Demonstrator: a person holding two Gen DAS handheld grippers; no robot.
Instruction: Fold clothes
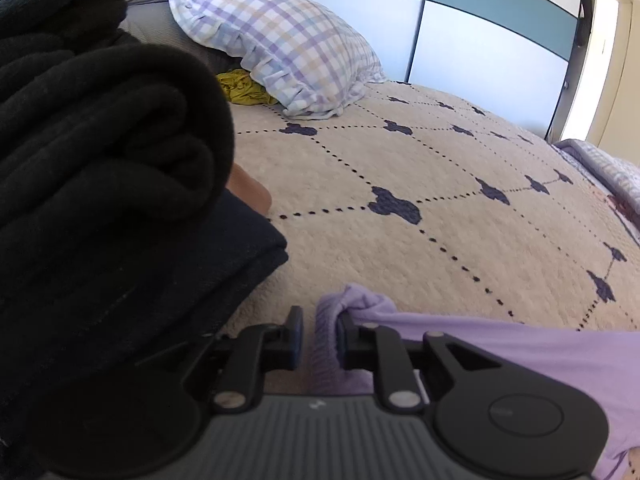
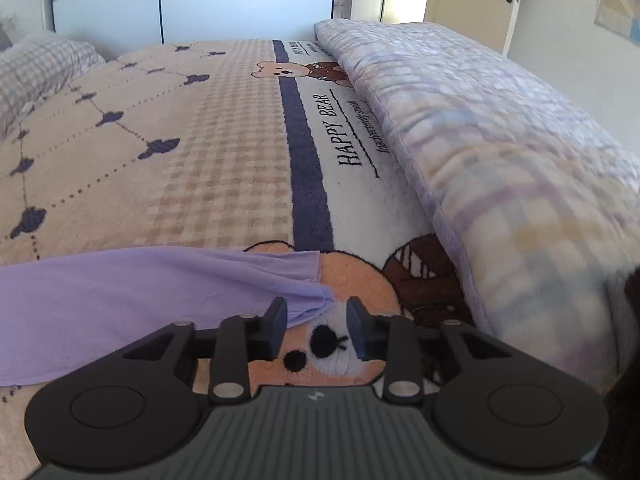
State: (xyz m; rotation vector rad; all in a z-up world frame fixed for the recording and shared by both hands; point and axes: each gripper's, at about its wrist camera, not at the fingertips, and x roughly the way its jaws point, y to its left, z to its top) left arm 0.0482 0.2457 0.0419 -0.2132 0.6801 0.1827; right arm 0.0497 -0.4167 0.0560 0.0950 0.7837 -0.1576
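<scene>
The lilac garment (image 2: 120, 300) lies flat on the beige blanket (image 1: 400, 208), at 6 o'clock in both views. Its ribbed edge sits between my left gripper (image 1: 318, 338) jaws, which are spread, with a gap at the left pad. My right gripper (image 2: 318, 328) is spread and empty, the cloth corner beside its left finger. The blanket reads "HAPPY BEAR". At 9 o'clock one pile of dark folded clothes (image 1: 100, 160); at 12 o'clock one checked pillow (image 1: 280, 48).
</scene>
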